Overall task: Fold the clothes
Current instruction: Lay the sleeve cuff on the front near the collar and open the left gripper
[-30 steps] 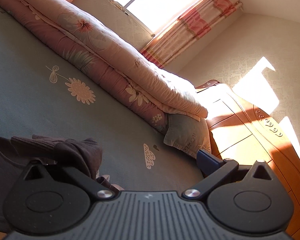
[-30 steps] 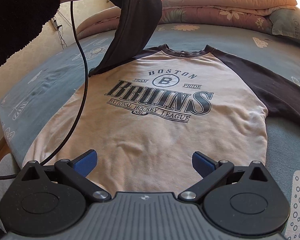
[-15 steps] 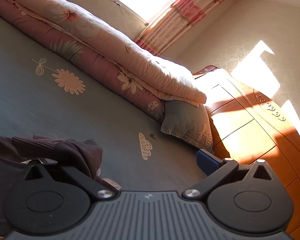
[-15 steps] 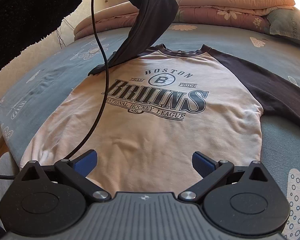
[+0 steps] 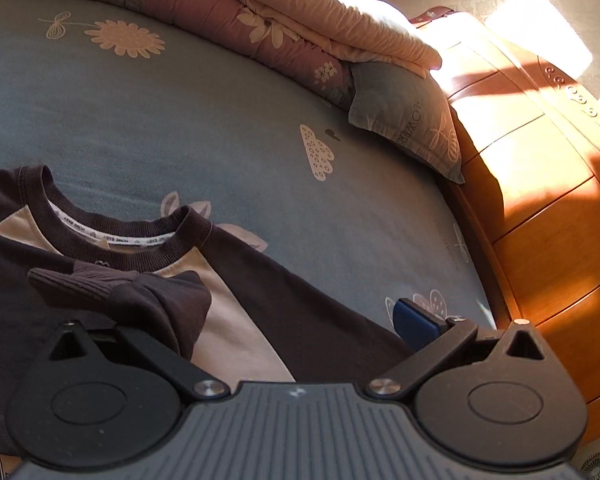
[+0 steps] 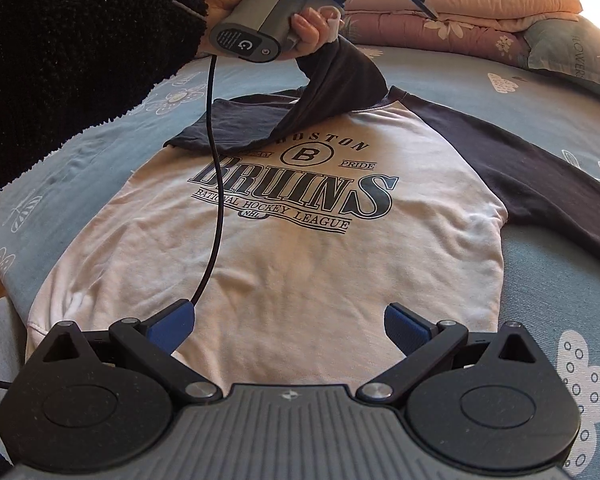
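A cream sweatshirt (image 6: 300, 248) with dark sleeves and a "Boston Bruins" print lies face up and flat on a blue-grey bed sheet (image 6: 480, 92), its collar (image 5: 120, 236) towards the rolled pink quilt (image 6: 460, 20) at the far side of the bed. Above the sweatshirt's chest, a hand (image 6: 260, 0) in a black fuzzy sleeve holds the left gripper (image 5: 256, 320), a cable hanging from its handle down across the print. That gripper's fingers stand wide apart in its own view, yet the cuff of one dark sleeve (image 5: 112, 300) is bunched over the left finger and the sleeve hangs from the tool in the other view; whether it is pinched or merely draped there cannot be told. The sleeve slopes from the gripper down to the shoulder, so it appears to be in the middle of being carried inward across the chest, the first fold. The other dark sleeve (image 6: 540, 184) lies stretched out on the sheet, away from the body of the sweatshirt, not yet folded. The right gripper (image 6: 288, 324) hovers over the sweatshirt's hem, fingers spread and holding nothing, probably waiting to steady or fold the hem. A wooden headboard (image 5: 540, 200) glows in sunlight beyond a pillow (image 5: 404, 116) at the quilt's end.
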Action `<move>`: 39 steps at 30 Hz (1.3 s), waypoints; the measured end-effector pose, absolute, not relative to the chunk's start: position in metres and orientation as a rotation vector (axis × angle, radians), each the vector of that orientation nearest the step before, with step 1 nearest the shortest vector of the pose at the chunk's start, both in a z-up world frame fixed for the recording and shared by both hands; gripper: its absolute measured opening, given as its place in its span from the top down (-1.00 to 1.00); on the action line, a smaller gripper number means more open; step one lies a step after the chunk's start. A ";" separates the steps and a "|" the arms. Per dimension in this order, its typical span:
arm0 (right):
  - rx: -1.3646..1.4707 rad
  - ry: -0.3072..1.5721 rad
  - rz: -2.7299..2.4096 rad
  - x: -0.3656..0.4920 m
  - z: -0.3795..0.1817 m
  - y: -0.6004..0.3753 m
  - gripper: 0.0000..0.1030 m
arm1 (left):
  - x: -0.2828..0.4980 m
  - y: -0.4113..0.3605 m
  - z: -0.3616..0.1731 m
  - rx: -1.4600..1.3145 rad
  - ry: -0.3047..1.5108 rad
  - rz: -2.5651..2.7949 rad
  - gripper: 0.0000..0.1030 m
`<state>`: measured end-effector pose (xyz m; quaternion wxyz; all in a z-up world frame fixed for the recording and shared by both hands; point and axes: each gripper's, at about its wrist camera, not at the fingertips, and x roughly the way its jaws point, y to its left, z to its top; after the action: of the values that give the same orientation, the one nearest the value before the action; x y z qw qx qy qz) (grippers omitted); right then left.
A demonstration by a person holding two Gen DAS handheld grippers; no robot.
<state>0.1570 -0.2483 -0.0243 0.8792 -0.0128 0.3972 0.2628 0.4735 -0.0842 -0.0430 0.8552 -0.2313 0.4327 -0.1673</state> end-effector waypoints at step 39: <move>-0.050 0.869 0.452 0.163 -0.035 -0.263 -1.00 | 0.480 -0.087 -0.072 -0.669 0.977 -0.459 -0.99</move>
<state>0.1635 -0.2631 -0.0351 0.8822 -0.0240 0.4171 0.2172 0.4798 -0.0866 -0.0715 0.8050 -0.3126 0.4565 -0.2142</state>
